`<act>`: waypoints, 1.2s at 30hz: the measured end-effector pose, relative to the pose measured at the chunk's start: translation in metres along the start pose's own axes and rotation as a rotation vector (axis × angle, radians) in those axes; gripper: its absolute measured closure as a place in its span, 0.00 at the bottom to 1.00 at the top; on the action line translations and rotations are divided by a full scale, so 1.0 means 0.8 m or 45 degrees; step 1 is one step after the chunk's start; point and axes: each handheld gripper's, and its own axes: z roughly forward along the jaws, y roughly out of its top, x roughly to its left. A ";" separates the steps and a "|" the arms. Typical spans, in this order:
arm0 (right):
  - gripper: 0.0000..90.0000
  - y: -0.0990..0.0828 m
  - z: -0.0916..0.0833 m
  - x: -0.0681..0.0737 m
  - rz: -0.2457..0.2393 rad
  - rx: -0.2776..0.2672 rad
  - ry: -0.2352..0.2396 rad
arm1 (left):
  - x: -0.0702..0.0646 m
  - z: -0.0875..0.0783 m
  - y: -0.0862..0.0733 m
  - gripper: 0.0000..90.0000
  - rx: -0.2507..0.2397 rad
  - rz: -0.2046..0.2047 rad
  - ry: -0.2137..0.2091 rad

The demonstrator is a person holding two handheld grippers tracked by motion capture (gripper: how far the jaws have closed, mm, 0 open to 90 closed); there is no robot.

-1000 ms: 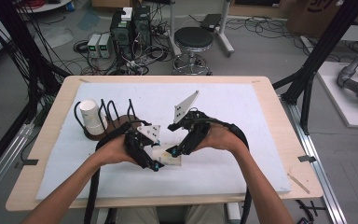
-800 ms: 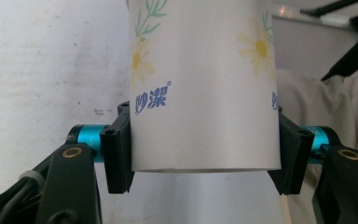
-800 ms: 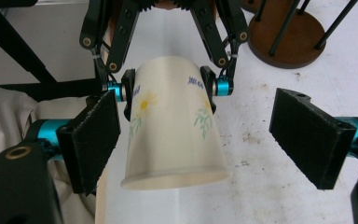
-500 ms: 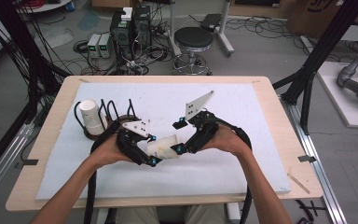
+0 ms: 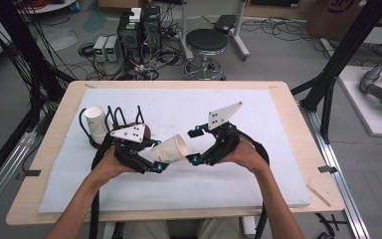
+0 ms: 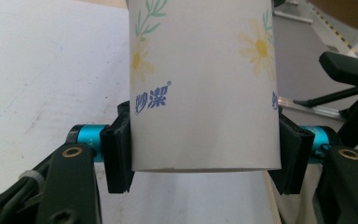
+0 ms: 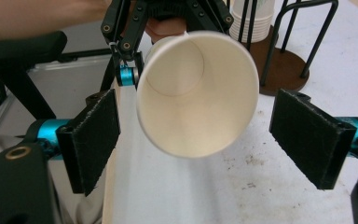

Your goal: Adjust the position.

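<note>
- Two grippers work on one paper cup (image 5: 169, 150), held above the white mat (image 5: 258, 184) near the table's middle, clear of the surface.
- Left gripper (image 5: 151, 160): clamped on the cup near its base. In the left gripper view both pads press the side wall of the cup (image 6: 204, 88), one on each flank, just above the bottom edge. Hold appears square and firm.
- Right gripper (image 5: 195, 147): jaws spread wide, nothing held. In the right gripper view the pads (image 7: 95, 140) stand to either side of the cup's rim (image 7: 198, 93) with clear gaps on both sides.
- Orientation: cup lies nearly level, its long axis running base to mouth from the left gripper towards the right one. The open mouth faces the right gripper; the base sits at the left gripper.
- Step in hand, as judged: handing the cup across, or a second grip at the rim end.
- Advice: keep the left hand steady and the axis level. Bring the right pads past the rim onto the wall, on opposite sides, and centre them before closing.
- Close gently; thin paper near an open mouth will likely buckle under a hard pinch.
- Release the left grip only once the right pads bear evenly.
- Noted nearby: a stack of cups (image 5: 96, 124) in a wire holder (image 5: 127, 119) at the mat's far left, well apart.
</note>
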 end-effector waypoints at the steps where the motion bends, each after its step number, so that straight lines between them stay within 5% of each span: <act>1: 0.18 0.000 0.000 0.000 0.000 0.000 0.000 | 0.000 -0.001 -0.002 0.40 -0.013 -0.005 0.005; 5: 0.18 -0.008 0.000 0.001 0.014 -0.045 -0.003 | 0.000 -0.006 -0.010 0.40 -0.103 -0.015 0.004; 12: 0.18 -0.020 0.004 0.001 0.027 -0.086 0.008 | -0.001 -0.008 -0.019 0.40 -0.161 -0.034 0.007; 36: 0.18 -0.027 0.023 0.000 0.047 -0.103 0.042 | -0.006 -0.006 -0.008 0.40 -0.244 0.019 -0.019</act>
